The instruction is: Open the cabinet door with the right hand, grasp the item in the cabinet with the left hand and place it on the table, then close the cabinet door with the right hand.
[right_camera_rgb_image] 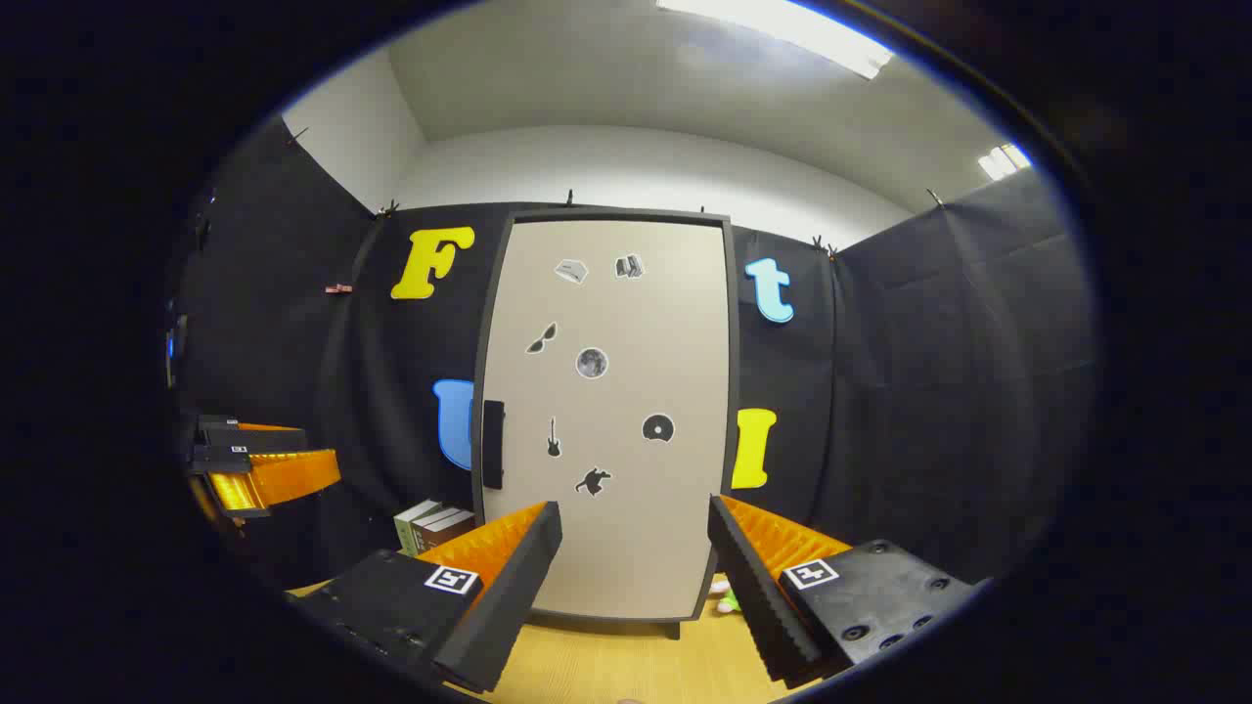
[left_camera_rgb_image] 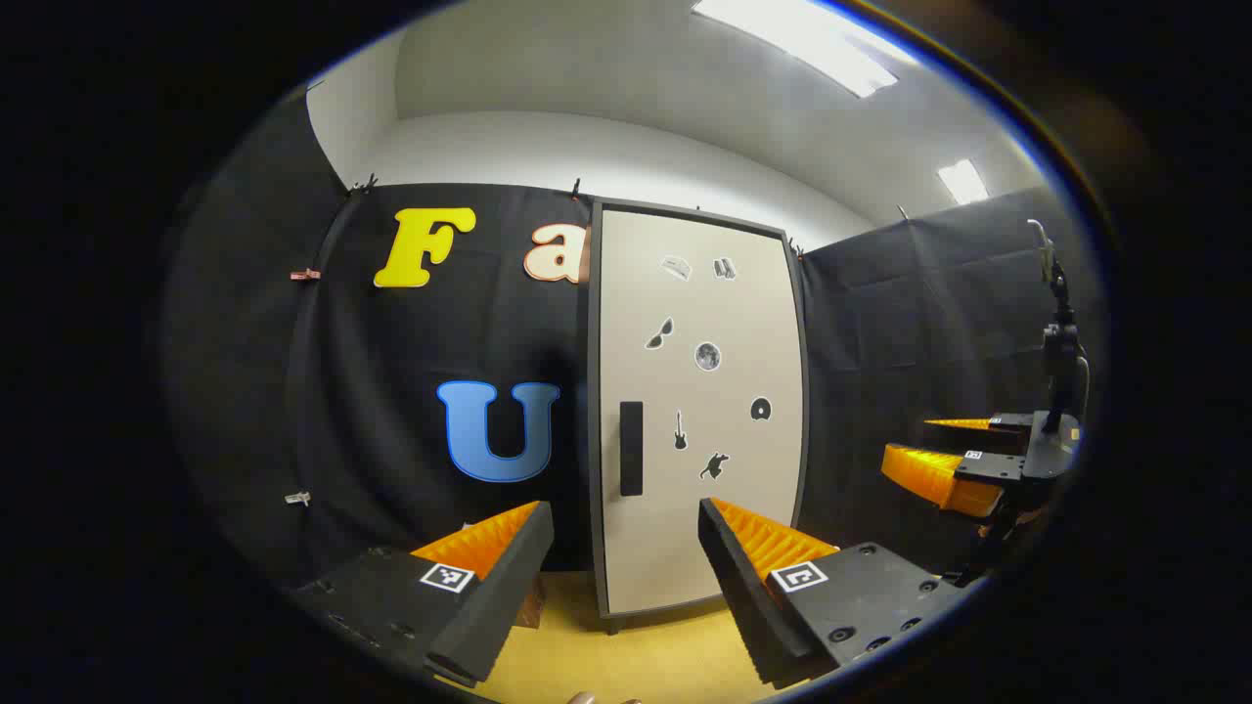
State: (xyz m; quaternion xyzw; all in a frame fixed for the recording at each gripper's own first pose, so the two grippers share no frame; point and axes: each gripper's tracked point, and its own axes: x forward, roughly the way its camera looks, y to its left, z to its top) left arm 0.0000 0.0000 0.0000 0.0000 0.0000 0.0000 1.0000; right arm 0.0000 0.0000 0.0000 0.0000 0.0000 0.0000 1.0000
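Cabinet door (right_camera_rgb_image: 611, 411) shut, standing on yellowish, seemingly wooden table (right_camera_rgb_image: 597, 665).

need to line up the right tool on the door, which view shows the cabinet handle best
The left gripper view: the handle faces the camera as a full dark bar on the shut cabinet door. In the right gripper view the handle sits at the door's left edge, seen narrower and more from the side.

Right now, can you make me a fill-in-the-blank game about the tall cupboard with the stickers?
1. The tall beige cabinet door is ____.
2. Its black handle sits on the door's ____ edge.
3. The right gripper has its jaws ____.
4. The cabinet stands on a ____ wooden table.

Missing words: closed; left; open; yellow
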